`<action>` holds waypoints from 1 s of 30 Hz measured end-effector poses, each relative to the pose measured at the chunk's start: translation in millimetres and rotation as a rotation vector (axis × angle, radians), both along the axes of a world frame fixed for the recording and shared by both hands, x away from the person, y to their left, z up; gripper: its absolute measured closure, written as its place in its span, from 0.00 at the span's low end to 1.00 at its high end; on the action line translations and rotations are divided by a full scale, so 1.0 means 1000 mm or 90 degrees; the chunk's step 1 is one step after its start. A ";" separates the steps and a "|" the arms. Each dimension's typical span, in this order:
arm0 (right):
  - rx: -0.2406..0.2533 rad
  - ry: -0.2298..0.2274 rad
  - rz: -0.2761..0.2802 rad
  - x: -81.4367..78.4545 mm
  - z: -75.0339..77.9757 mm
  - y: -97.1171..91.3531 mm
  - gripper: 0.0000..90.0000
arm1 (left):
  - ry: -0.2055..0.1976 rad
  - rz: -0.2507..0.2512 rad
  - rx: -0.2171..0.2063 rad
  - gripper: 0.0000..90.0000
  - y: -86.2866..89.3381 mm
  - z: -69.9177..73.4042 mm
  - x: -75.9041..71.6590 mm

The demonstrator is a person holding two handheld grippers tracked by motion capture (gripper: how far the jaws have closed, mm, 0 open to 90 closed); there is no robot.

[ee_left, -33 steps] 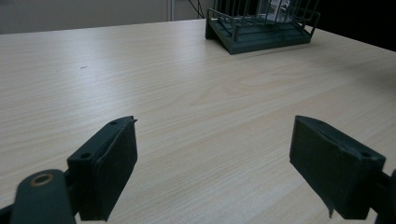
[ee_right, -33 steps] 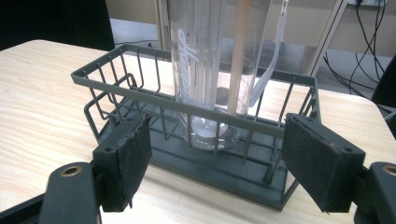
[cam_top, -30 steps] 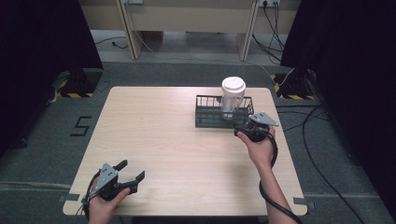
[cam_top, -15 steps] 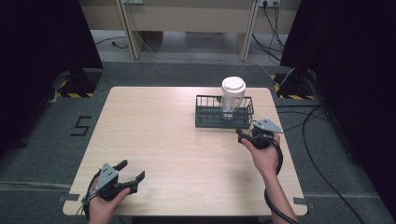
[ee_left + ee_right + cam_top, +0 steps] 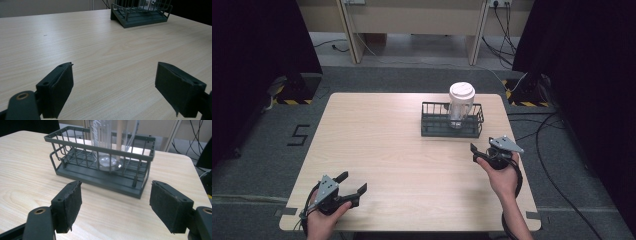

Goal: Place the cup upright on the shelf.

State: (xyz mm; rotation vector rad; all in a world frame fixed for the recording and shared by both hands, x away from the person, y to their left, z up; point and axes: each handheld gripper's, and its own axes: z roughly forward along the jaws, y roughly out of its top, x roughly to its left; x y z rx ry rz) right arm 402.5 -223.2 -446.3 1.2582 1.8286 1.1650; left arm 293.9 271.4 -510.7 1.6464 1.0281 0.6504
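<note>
A dark wire basket stands on the right half of the far side of the wooden table. Upright inside it is a clear plastic cup with a white lid. My right gripper is held open a short way in front of the basket's right end, apart from it, jaws empty. In the right gripper view the basket and the cup's base lie just beyond the open gripper. My left gripper rests open and empty near the front left edge; the left gripper faces the distant basket.
Bare wood spans the table between the two grippers. The front edge runs just below both hands. Cables trail on the floor to the right of the table, and a desk's legs stand beyond the far edge.
My right gripper has drawn back from the basket toward the person and slightly right, staying open. The left gripper, the basket and the cup have stayed put.
</note>
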 end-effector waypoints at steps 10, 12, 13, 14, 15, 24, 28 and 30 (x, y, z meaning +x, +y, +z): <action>0.000 0.002 -0.007 -0.013 -0.006 -0.010 0.29 | 0.002 -0.003 -0.002 0.16 0.000 0.000 0.000; 0.000 0.003 -0.007 -0.015 -0.006 -0.010 0.29 | 0.000 0.000 0.001 0.16 0.000 0.000 0.000; 0.000 0.003 -0.007 -0.016 -0.007 -0.011 0.29 | 0.000 0.000 0.001 0.16 0.000 0.000 0.000; -0.001 0.004 -0.008 -0.019 -0.008 -0.012 0.29 | 0.000 0.000 0.001 0.16 0.000 0.000 0.000; -0.001 0.004 -0.008 -0.019 -0.008 -0.012 0.29 | 0.000 0.000 0.001 0.16 0.000 0.000 0.000; -0.004 0.006 -0.015 -0.033 -0.015 -0.021 0.29 | 0.001 0.001 0.003 0.16 0.000 0.000 0.000; -0.002 0.010 -0.018 -0.039 -0.018 -0.026 0.29 | 0.003 -0.003 0.002 0.16 -0.001 0.000 0.000; -0.001 0.011 -0.020 -0.042 -0.020 -0.027 0.29 | 0.003 -0.003 0.002 0.16 -0.001 0.000 0.000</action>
